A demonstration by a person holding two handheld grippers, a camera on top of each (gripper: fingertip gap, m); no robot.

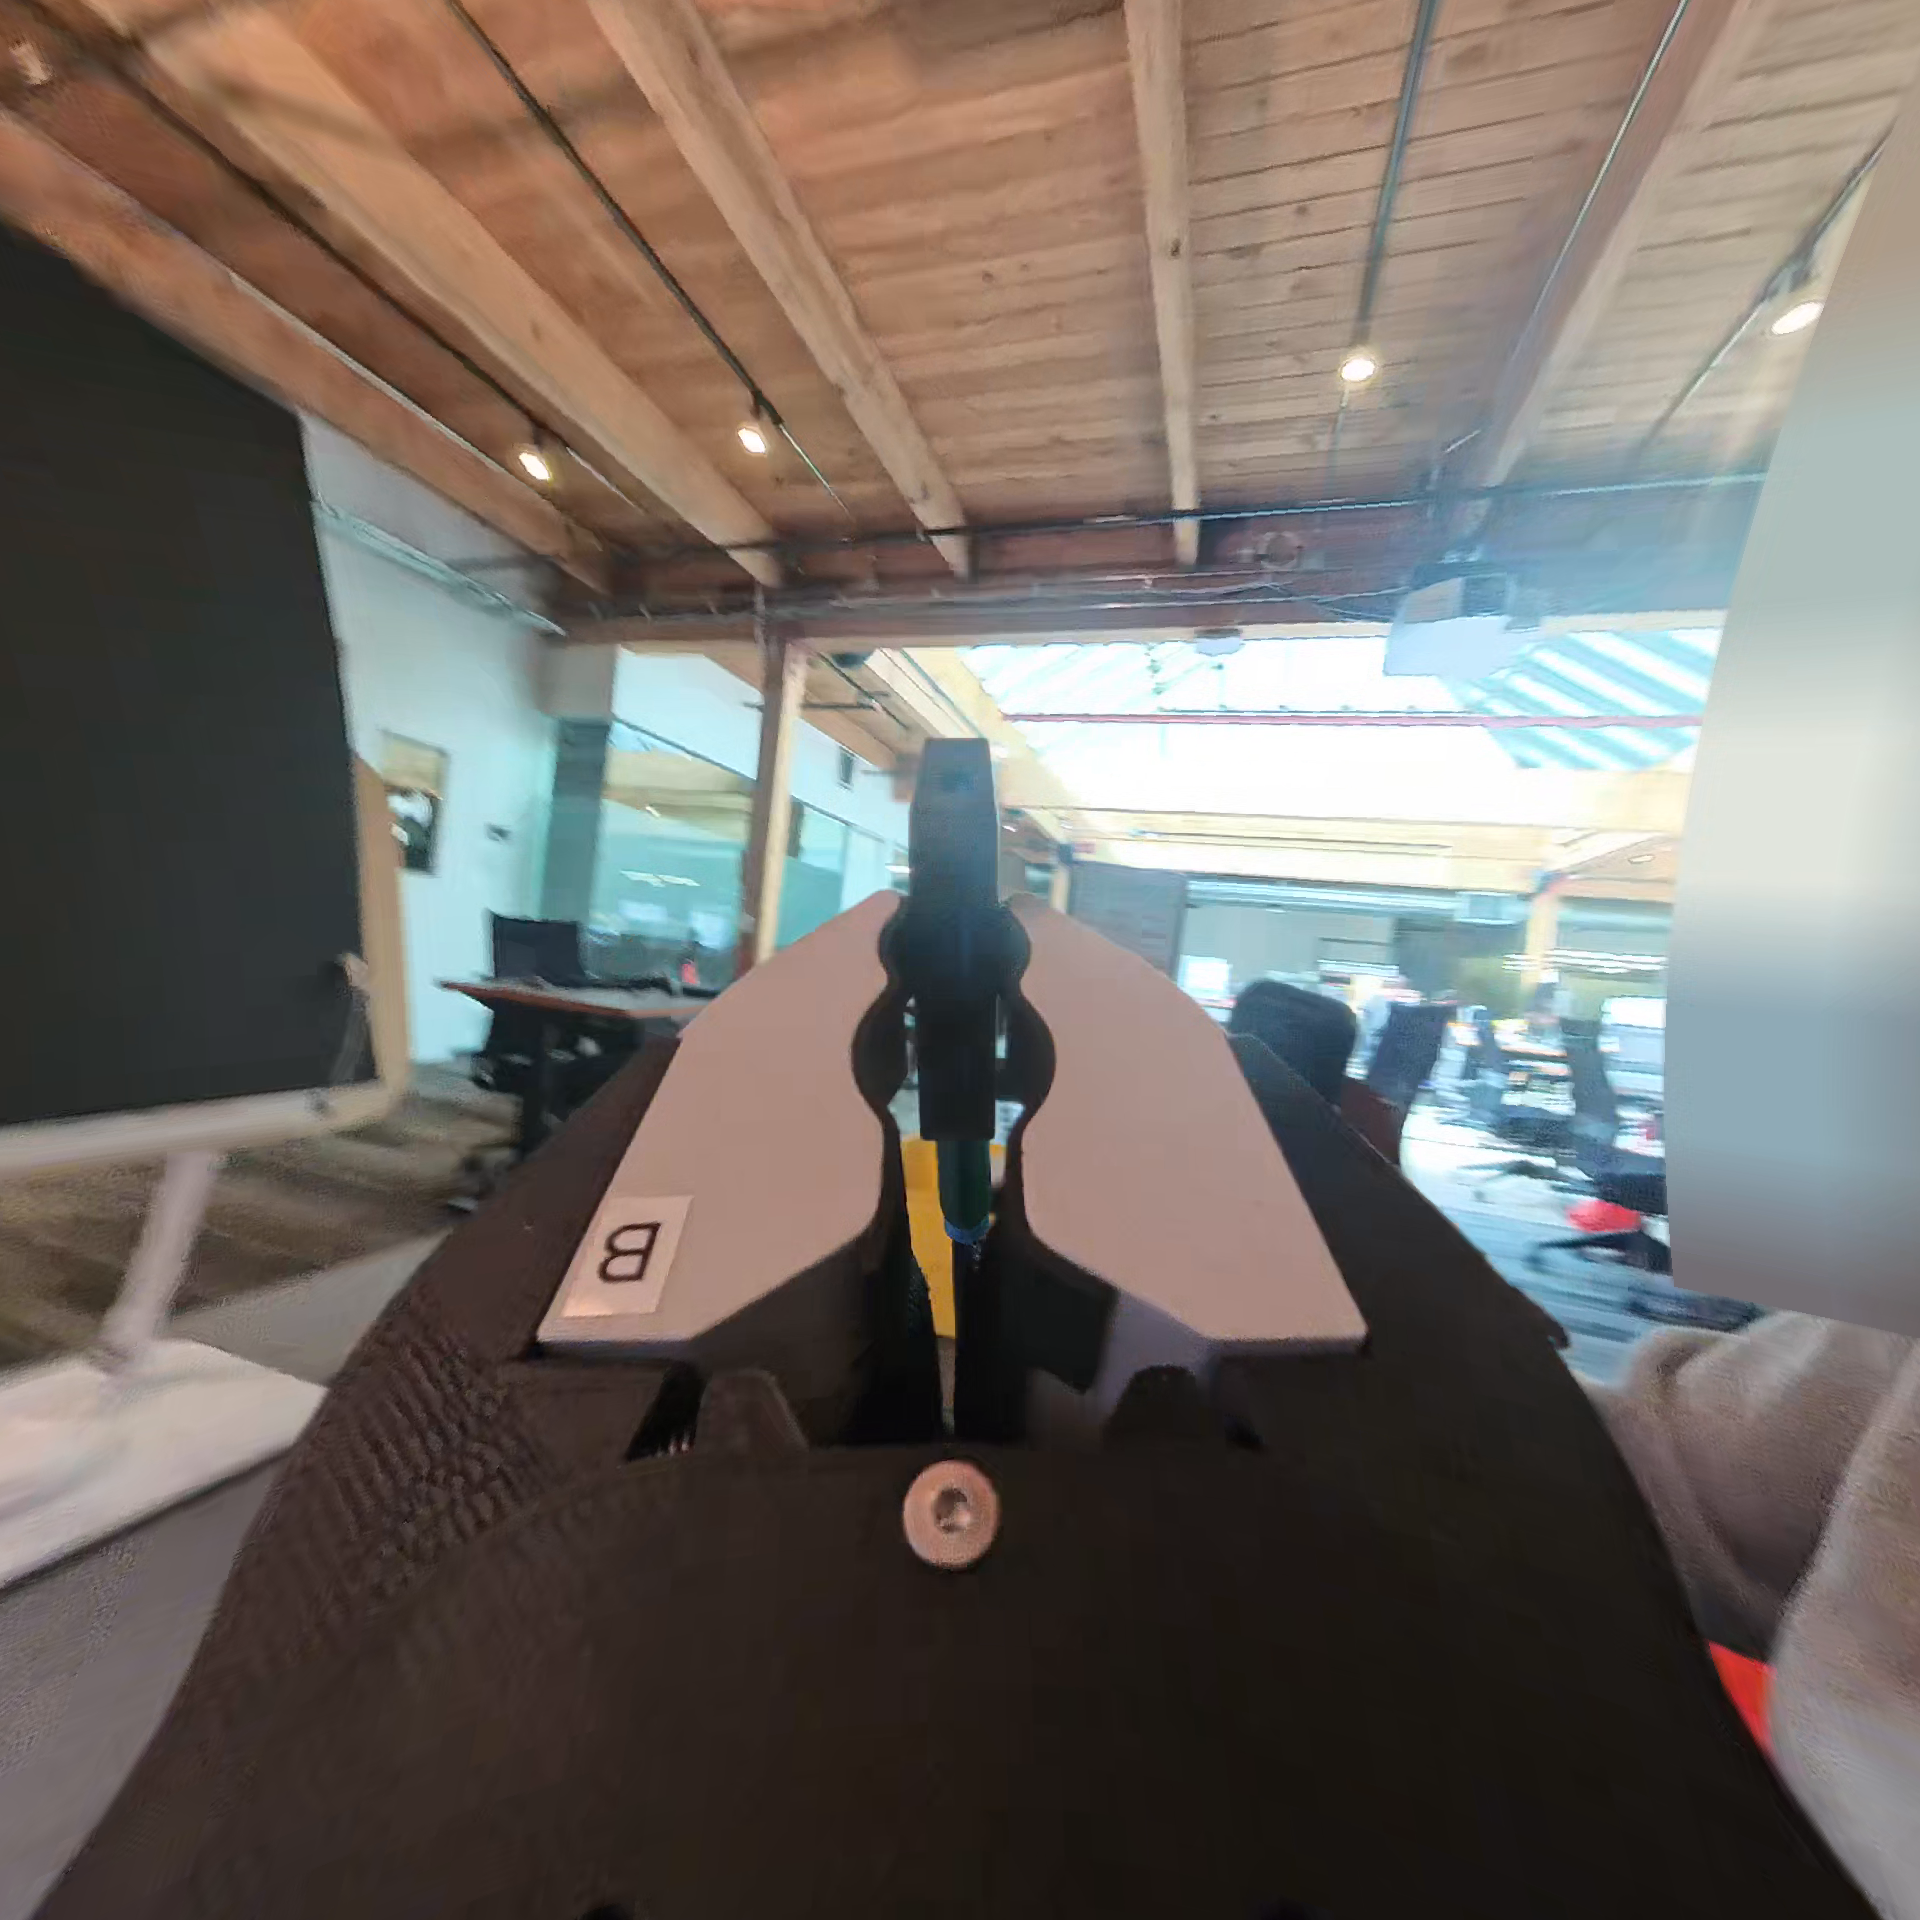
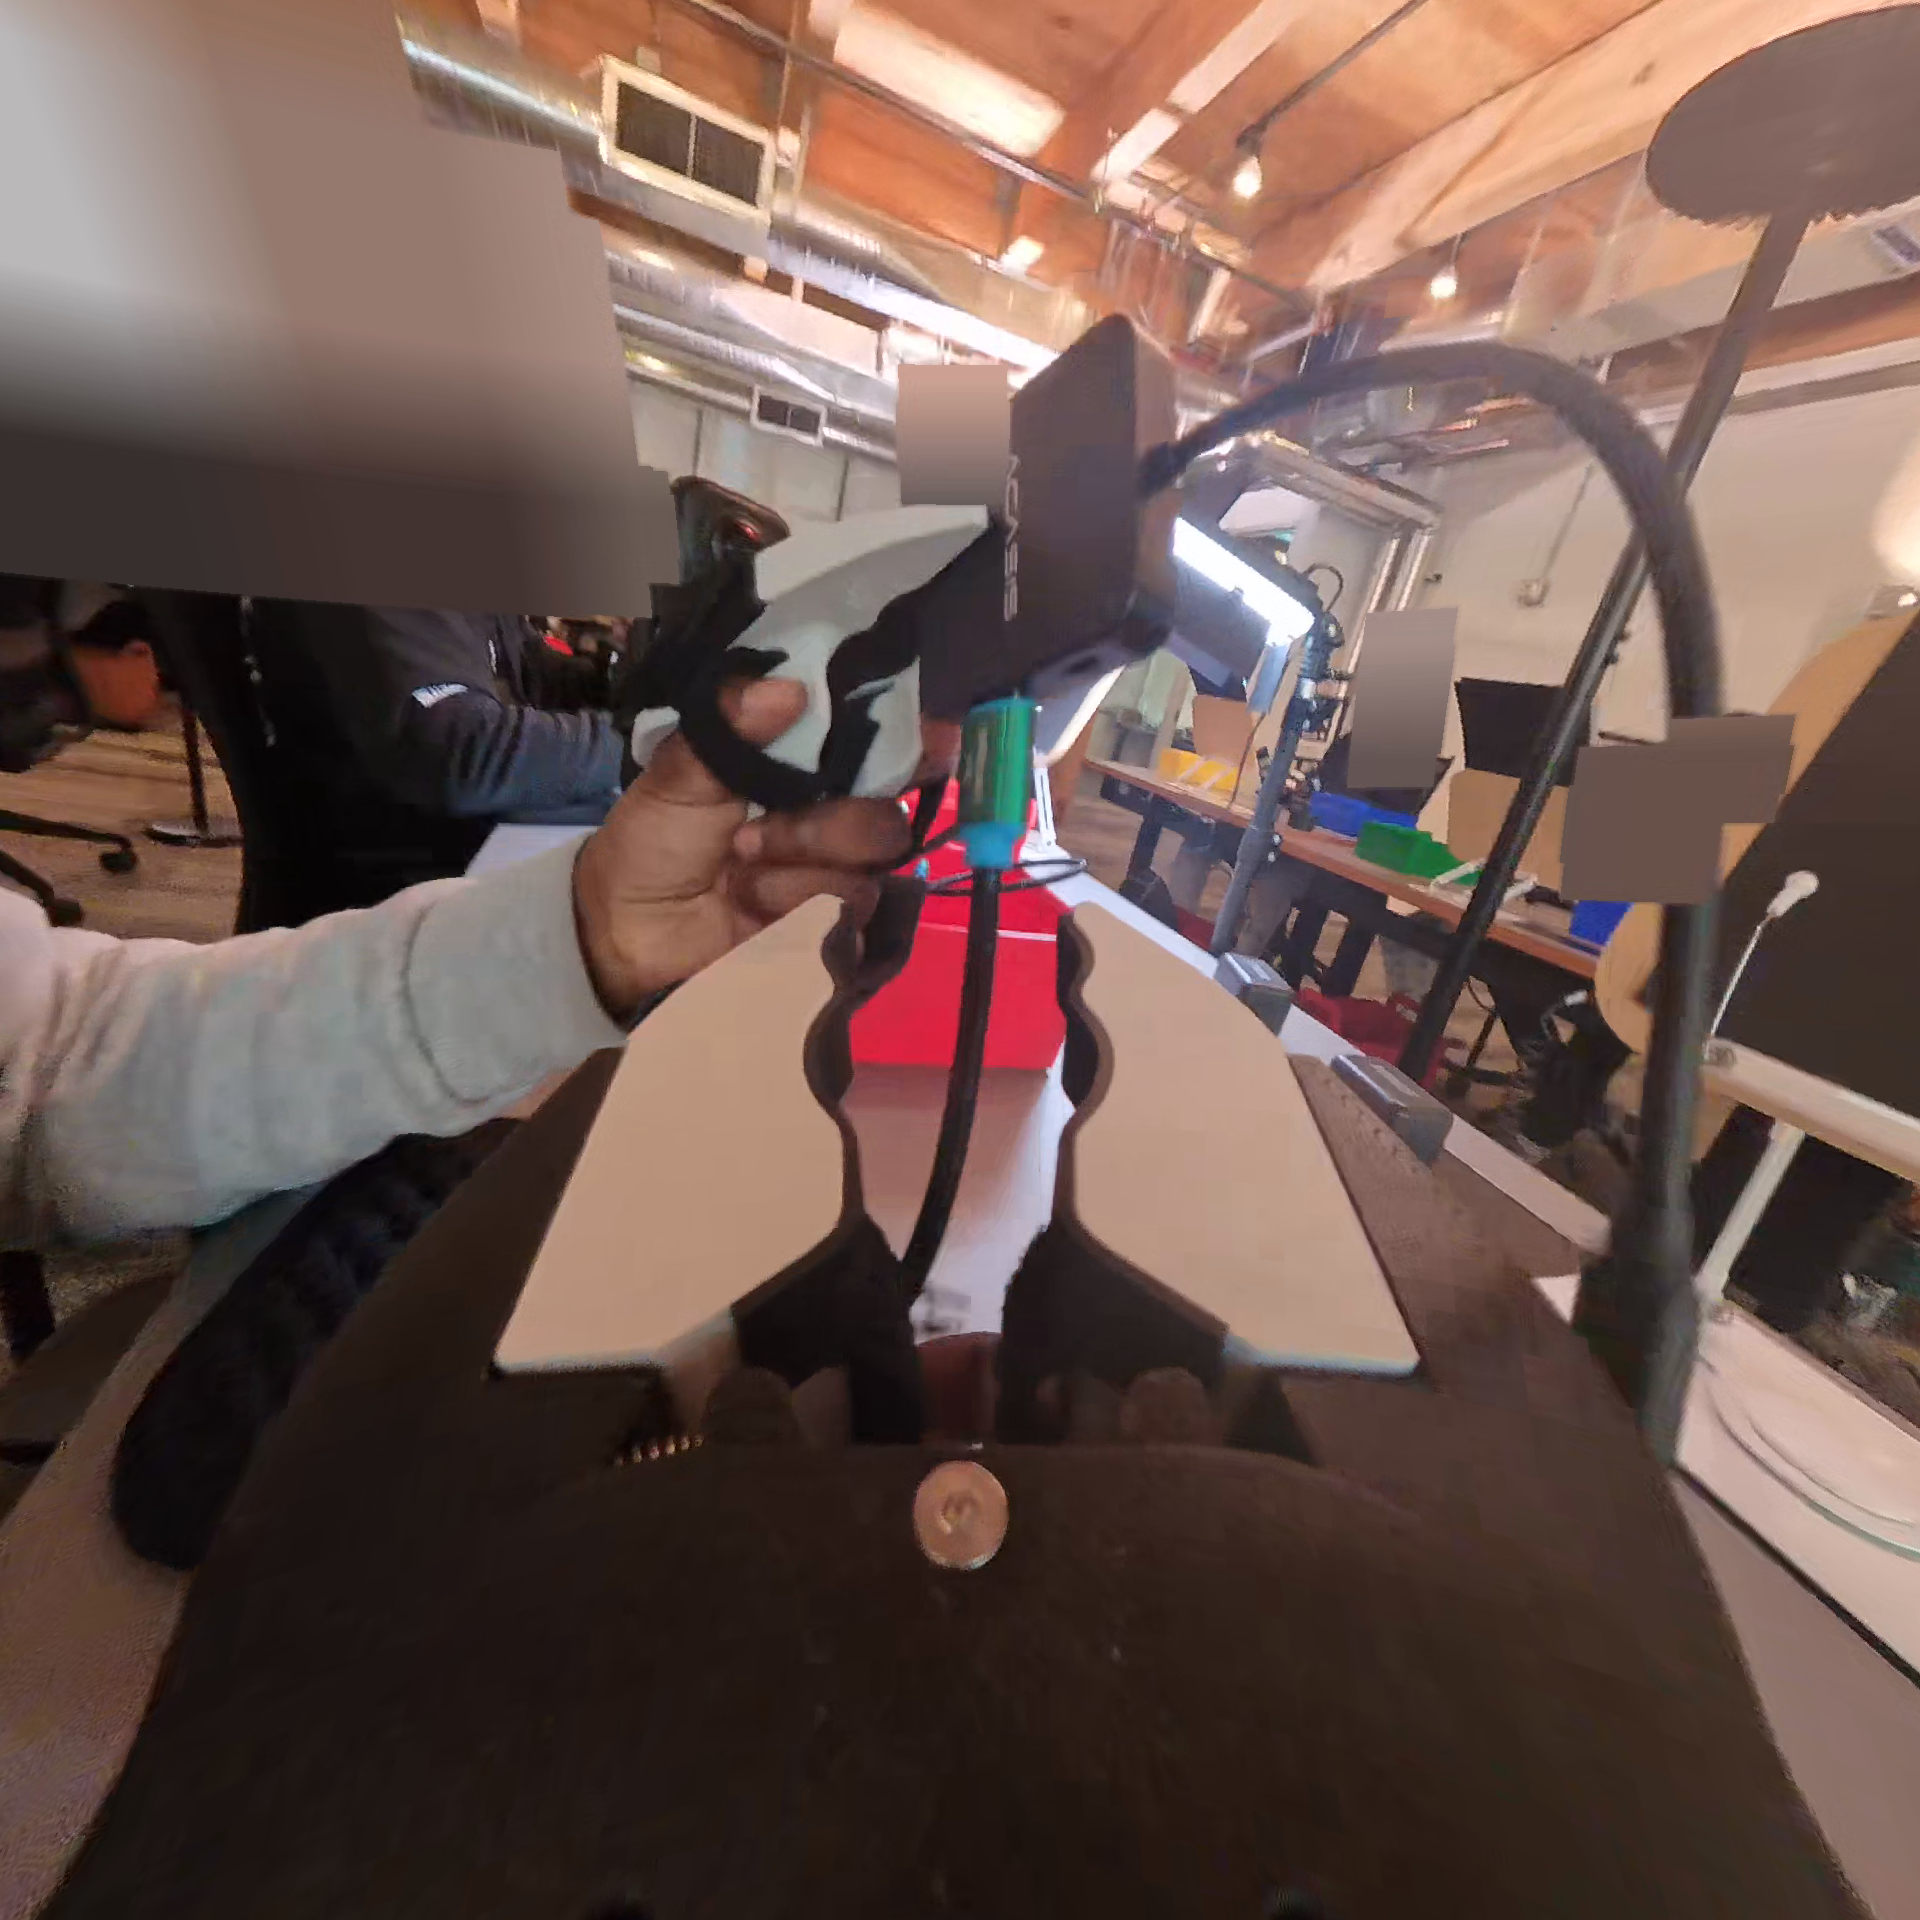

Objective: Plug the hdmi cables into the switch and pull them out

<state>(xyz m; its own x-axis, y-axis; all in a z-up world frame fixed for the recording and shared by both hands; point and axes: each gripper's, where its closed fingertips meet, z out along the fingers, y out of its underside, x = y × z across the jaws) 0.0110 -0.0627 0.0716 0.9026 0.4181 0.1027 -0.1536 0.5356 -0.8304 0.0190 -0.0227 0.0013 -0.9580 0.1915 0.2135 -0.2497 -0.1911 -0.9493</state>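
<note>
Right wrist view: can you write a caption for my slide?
Left gripper holds the black HDMI switch aloft, green-plugged cable hanging between the open right gripper's fingers.

Black switch [image 2: 1081, 520], green-and-teal plug [image 2: 995, 779], black cable [image 2: 961, 1091], red box [image 2: 961, 997].

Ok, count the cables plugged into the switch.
2. A green-ended cable hangs from the underside of the switch; a thick black cable arcs off its right side. Other ports are hidden.

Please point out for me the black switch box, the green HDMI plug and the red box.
switch box [image 2: 1081, 499], right wrist view, on its flat dark face.
green HDMI plug [image 2: 995, 764], right wrist view, on its green shell.
red box [image 2: 1023, 987], right wrist view, on its front side.
</note>
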